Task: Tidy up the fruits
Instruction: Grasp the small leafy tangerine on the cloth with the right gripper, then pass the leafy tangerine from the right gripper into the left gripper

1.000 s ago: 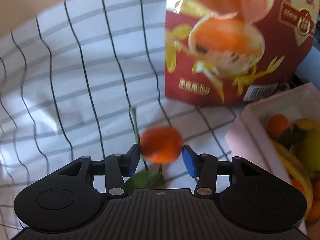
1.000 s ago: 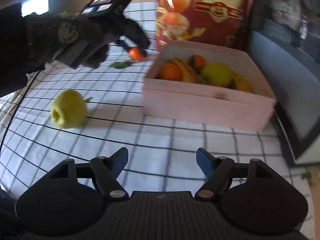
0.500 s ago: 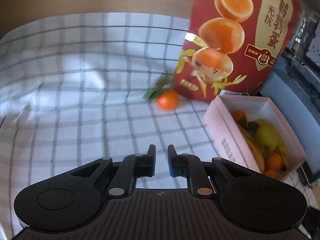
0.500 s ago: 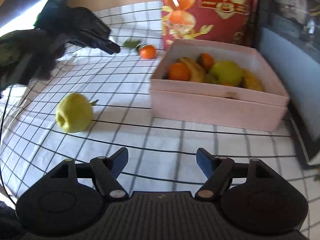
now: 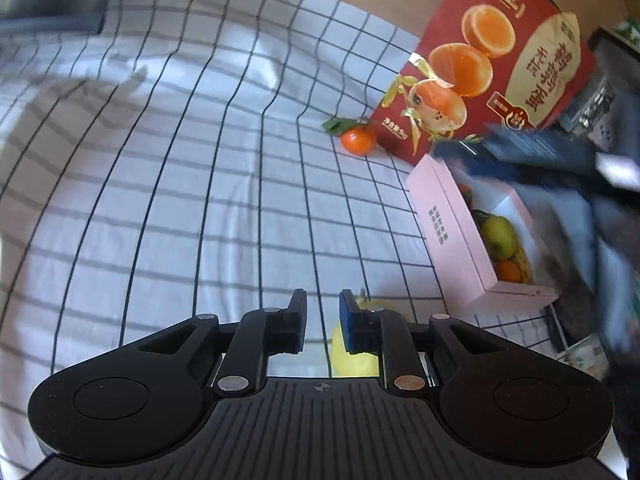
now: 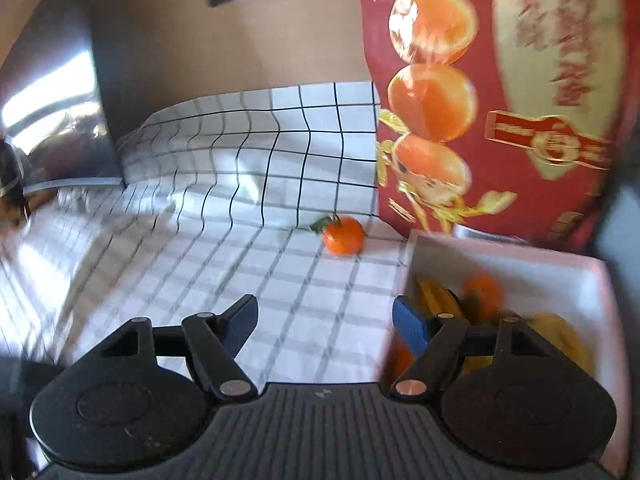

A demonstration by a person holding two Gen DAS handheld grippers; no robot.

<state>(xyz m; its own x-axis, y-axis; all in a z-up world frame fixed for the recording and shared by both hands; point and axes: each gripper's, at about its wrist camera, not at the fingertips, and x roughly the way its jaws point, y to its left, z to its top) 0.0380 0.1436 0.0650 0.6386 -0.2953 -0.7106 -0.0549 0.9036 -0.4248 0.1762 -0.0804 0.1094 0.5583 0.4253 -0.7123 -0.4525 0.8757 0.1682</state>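
A mandarin with leaves (image 5: 359, 139) lies on the checked cloth beside the red carton; it also shows in the right wrist view (image 6: 343, 235). A pink box (image 5: 448, 228) holds a green pear (image 5: 498, 238), bananas and mandarins; it also shows in the right wrist view (image 6: 560, 268). A yellow-green apple (image 5: 354, 350) lies under my left gripper (image 5: 323, 312), whose jaws stand nearly together, holding nothing. My right gripper (image 6: 325, 318) is open and empty, low over the cloth, with the mandarin ahead of it. It appears blurred above the box in the left wrist view (image 5: 540, 152).
A tall red carton printed with oranges (image 5: 492, 64) stands behind the box and fills the upper right of the right wrist view (image 6: 500, 92). The checked cloth (image 5: 180, 184) is rumpled at the back. A dark metal object (image 6: 52, 120) stands at the far left.
My left gripper let go of the mandarin, shut and pulled back and up. My right gripper moved forward past the apple toward the mandarin and the box's left end.
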